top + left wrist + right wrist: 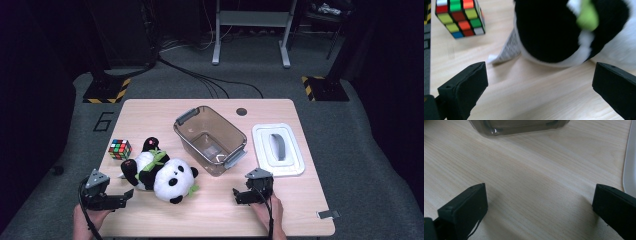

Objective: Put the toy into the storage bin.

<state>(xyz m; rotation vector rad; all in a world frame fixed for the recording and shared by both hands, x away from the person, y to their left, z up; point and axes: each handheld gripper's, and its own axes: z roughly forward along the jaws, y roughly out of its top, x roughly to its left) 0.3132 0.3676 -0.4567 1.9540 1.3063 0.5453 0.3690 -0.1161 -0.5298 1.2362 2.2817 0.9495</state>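
A black-and-white plush panda with green trim lies on its side at the table's front left. Its black foot and paper tag loom close in the left gripper view. My left gripper is open just left of the panda, jaws wide apart and empty. A Rubik's cube stands behind it. A clear plastic bin sits empty mid-table, its base edge ahead of my right gripper, which is open over bare wood.
A white lid with a grey handle lies flat to the right of the bin; its edge borders the right gripper view. A small dark clip lies at the front right corner. Stands and cables cross the floor beyond the table.
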